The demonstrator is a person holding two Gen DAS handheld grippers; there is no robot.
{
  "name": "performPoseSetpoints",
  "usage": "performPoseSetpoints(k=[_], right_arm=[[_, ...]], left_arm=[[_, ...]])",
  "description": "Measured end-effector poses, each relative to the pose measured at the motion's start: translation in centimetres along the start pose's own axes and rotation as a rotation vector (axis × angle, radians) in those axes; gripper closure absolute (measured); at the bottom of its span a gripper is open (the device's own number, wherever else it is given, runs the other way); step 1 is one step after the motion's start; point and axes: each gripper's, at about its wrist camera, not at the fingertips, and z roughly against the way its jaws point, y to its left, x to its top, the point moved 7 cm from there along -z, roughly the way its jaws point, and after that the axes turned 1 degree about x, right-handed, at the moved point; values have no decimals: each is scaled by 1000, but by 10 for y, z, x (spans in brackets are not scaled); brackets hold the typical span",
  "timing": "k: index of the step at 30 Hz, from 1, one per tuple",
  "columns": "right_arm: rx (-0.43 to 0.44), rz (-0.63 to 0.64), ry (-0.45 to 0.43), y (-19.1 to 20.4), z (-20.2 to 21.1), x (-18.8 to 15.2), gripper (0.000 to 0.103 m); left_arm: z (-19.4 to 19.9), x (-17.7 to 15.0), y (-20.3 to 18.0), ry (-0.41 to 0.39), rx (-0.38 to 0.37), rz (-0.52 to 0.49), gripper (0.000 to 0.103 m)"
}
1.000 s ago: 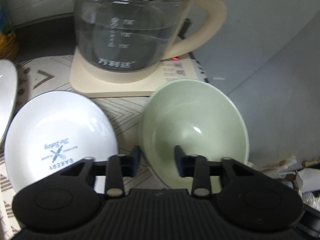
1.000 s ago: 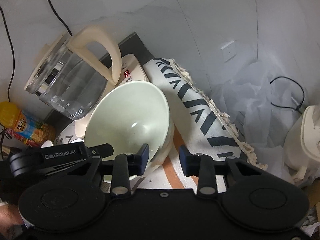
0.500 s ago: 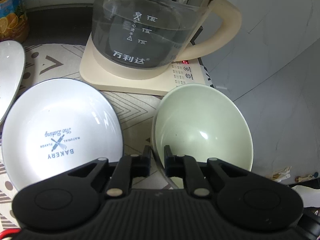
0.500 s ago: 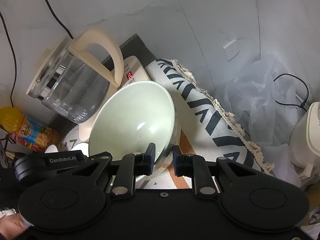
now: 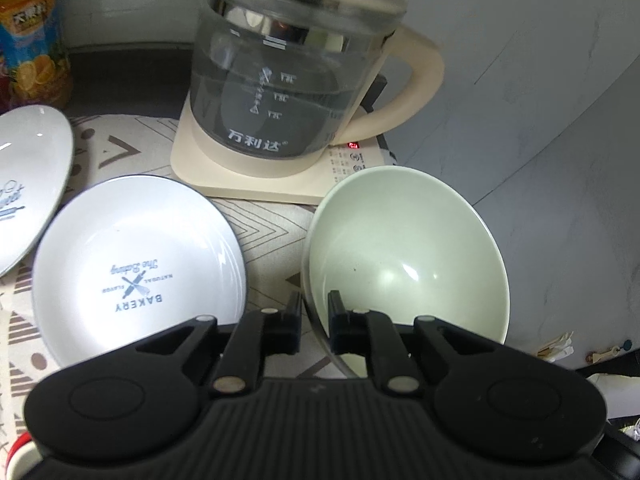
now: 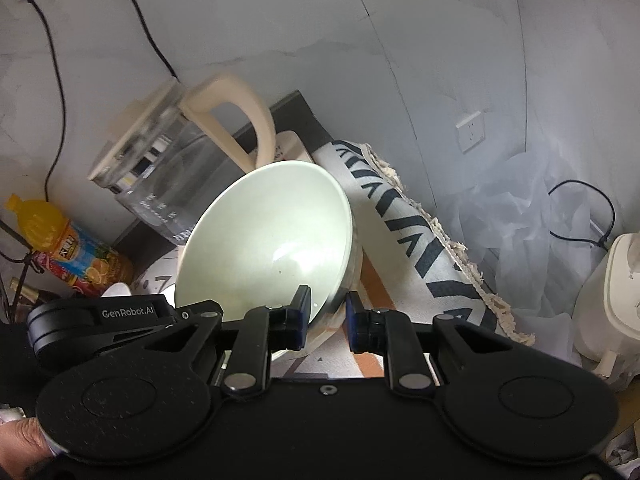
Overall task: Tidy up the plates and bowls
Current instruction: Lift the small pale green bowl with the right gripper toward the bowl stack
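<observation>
A pale green bowl (image 5: 404, 256) is tilted up on its edge. My left gripper (image 5: 314, 318) is shut on its near rim, one finger inside, one outside. The same bowl shows in the right wrist view (image 6: 264, 236), where my right gripper (image 6: 327, 316) is shut on its lower right rim. A second bowl seems to lie under it (image 6: 352, 268). A white "BAKERY" plate (image 5: 136, 264) lies flat on the patterned cloth to the left. Another white plate (image 5: 28, 180) lies at the far left edge.
A glass kettle (image 5: 288, 76) on a cream base (image 5: 248, 176) stands just behind the bowl. An orange juice bottle (image 5: 32, 40) stands at the back left. The cloth (image 6: 424, 248) hangs over the table's right edge; a white appliance (image 6: 612, 300) stands beyond.
Both grippers closed onto the green bowl's rim and lifted it, tilting it more upright. The kettle now sits further back in both views.
</observation>
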Motion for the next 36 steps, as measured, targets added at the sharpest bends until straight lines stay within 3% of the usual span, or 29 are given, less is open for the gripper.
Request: performPoseSetpoints(k=[15,36], right_arm=[[2,-19,-76,34,57,-14,84],[-29,-6,-136,100,105,-84,84]], left_arm=[[71,-2,7,-110,-45,-44,92],[153,-38,67,-150,-96,-48,92]])
